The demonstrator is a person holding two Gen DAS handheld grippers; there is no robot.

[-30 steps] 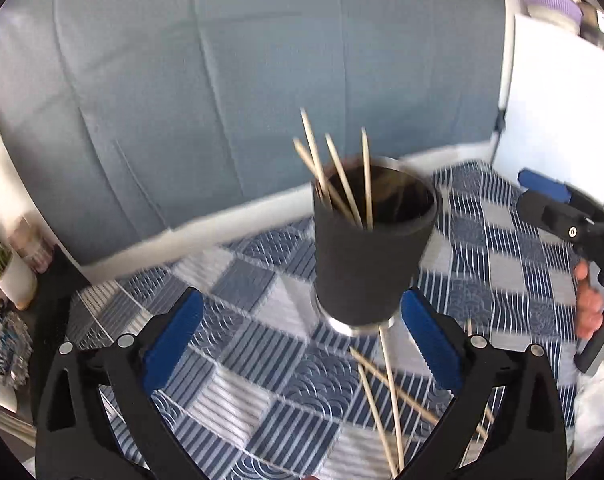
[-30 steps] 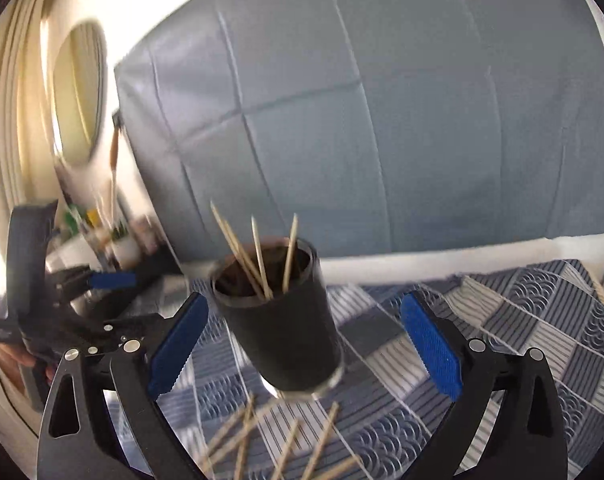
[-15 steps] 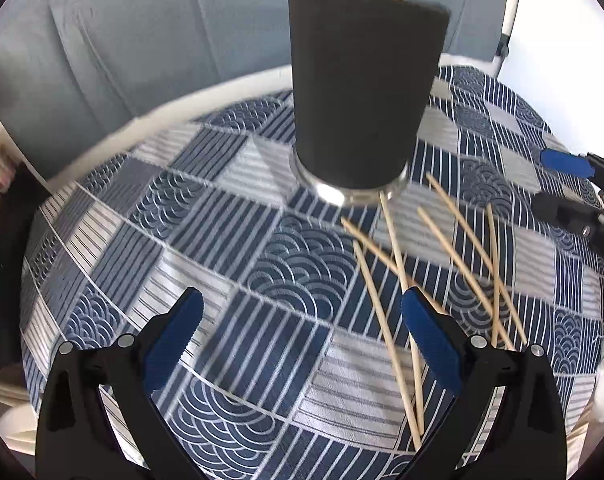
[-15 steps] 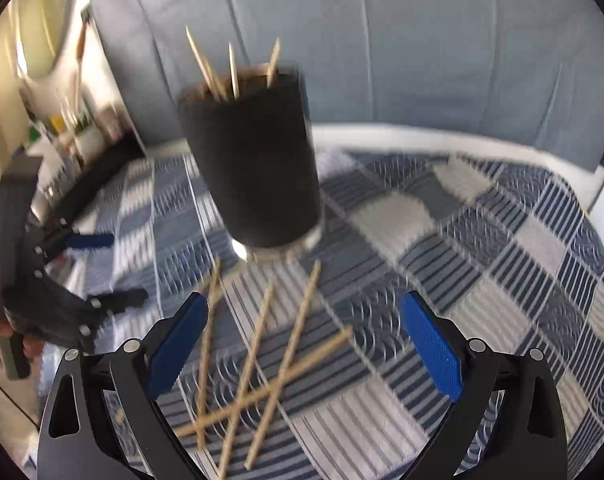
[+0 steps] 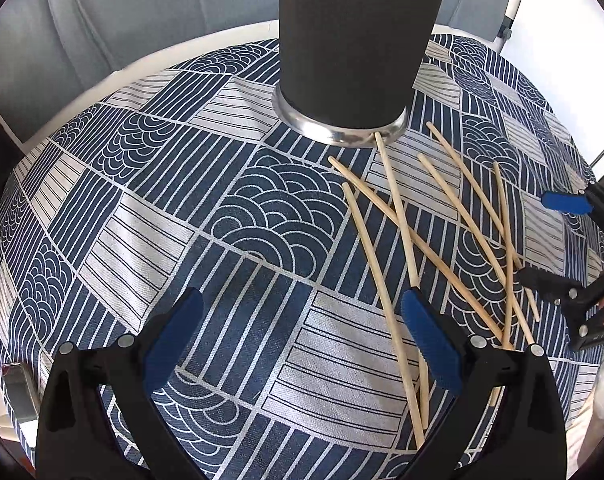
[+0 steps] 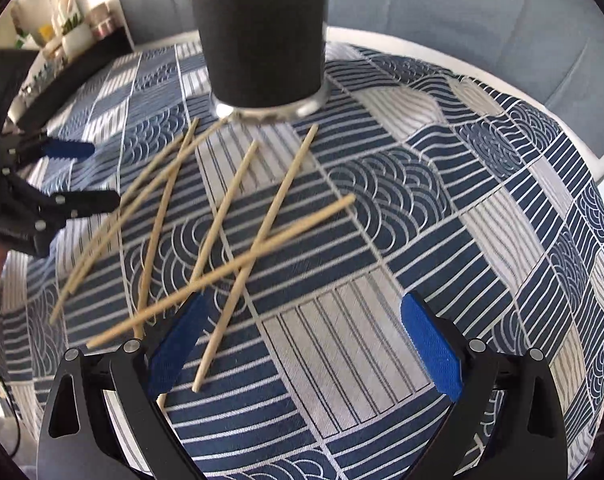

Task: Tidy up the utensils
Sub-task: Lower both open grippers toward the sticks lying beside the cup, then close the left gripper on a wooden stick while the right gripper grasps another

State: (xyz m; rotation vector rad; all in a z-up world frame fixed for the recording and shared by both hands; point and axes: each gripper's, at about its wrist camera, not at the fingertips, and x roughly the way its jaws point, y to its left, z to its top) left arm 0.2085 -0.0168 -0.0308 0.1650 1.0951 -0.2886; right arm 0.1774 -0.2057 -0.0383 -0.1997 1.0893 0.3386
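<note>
Chopsticks (image 5: 402,216) lie loose and crossed on the blue patterned cloth (image 5: 149,216), spread from the foot of the cup (image 5: 354,40) toward my grippers. In the left wrist view the cup stands upright at 12 o'clock, black with a metal base ring, and 1 stick's tip touches that ring; the rest fan out toward 4 o'clock. My left gripper (image 5: 302,344) is spread wide with nothing between its blue pads, and its right pad sits just above 2 of the sticks near their lower ends. My right gripper (image 5: 558,240) shows at 3 o'clock in that view, also parted wide, its lower finger tip close over the far sticks. In the right wrist view the cup (image 6: 261,32) is again at 12 o'clock and 6 chopsticks (image 6: 241,216) cross each other from 11 o'clock down to 7 o'clock. My right gripper (image 6: 306,344) holds nothing, fingers far apart, the left pad over the near ends of 2 sticks. My left gripper (image 6: 89,176) enters at 9 o'clock, open, hovering beside the outermost sticks.
</note>
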